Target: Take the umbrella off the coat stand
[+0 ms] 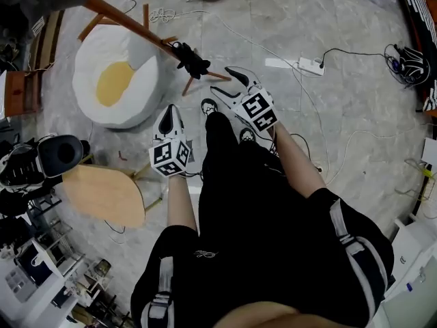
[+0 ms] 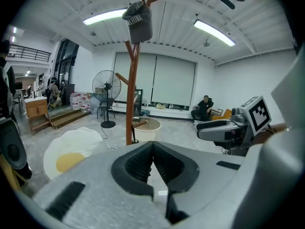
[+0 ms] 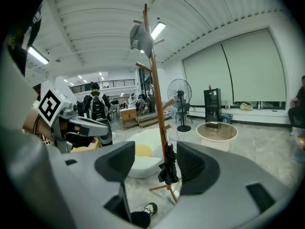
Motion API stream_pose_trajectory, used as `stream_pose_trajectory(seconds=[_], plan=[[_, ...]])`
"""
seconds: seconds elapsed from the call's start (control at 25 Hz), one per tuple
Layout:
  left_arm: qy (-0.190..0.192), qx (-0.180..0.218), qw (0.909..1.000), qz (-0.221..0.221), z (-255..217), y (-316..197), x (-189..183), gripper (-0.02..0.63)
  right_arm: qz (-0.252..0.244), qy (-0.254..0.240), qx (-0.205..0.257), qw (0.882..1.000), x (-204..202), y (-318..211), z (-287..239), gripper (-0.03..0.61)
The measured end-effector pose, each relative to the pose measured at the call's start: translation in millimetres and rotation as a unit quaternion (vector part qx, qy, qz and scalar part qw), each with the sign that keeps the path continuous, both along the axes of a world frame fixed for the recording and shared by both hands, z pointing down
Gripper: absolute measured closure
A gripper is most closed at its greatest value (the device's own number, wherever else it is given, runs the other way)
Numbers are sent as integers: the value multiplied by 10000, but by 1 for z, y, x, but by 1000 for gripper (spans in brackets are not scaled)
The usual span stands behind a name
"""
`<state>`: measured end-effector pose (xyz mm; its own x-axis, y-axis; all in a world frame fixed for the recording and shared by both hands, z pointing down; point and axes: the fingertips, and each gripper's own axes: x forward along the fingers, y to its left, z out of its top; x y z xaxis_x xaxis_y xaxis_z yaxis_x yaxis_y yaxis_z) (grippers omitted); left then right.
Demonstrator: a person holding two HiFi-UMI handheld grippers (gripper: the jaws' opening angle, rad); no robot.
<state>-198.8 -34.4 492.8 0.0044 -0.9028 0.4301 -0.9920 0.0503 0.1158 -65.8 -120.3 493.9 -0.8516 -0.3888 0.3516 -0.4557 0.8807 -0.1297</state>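
Zero steps of the removal are done, by our reading; entries as follows.

Item 1, umbrella (image 3: 167,163): black, folded, hangs low against the pole of the coat stand (image 3: 155,80), just above its splayed legs. In head view we place it at approx. 1 o'clock of the left gripper (image 1: 171,112) and 10 o'clock of the right gripper (image 1: 229,82). Neither touches it.

Item 2, left gripper: fingers pinched together at the tips, nothing btwn them.

Item 3, right gripper: fingers wide apart and empty. In its own view the umbrella shows in the gap, but well beyond the pads, so no contact.

Item 4, other goods on stand: one grey item (image 2: 139,20) on the top pegs, type unclear.

Item 5, surroundings (head view): egg-shaped cushion (image 1: 116,74) at 10 o'clock of the left gripper; small wooden table (image 1: 102,193) at 7 o'clock of it; power strip (image 1: 311,65) at 3 o'clock of the right gripper.

Left to do, we judge: close in on the umbrella, grip it, lift it clear of its peg, carry it off the stand, i.e. the whole job.

Writing/brands: marker cubes (image 1: 259,110) carry b/w square codes only, no letters. Small script logo (image 1: 203,254) on the person's shorts (image 1: 273,217), too small to read. Striped label on the grey item, illegible. No brand we can name.
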Motion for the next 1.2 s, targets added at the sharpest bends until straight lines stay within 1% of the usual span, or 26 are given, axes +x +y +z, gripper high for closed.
stream_pose_trajectory(seconds=[0.24, 0.52, 0.8, 1.0, 1.2], plan=[[-76, -236, 9992, 306, 21, -27, -13, 615, 4, -2, -172, 9999, -26, -18, 26, 301], [-18, -481, 9977, 475, 48, -62, -41, 615, -62, 187, -258, 9995, -60, -51, 68, 314], [-152, -559, 9968, 546, 77, -86, -64, 615, -344, 484, -72, 9982, -87, -77, 113, 315], [-134, -721, 9958, 540, 101, -95, -83, 615, -470, 429, -153, 9979, -110, -93, 141, 314], [-274, -946, 9926, 704, 131, -104, -84, 615, -731, 483, -236, 9959, -121, -102, 173, 318]])
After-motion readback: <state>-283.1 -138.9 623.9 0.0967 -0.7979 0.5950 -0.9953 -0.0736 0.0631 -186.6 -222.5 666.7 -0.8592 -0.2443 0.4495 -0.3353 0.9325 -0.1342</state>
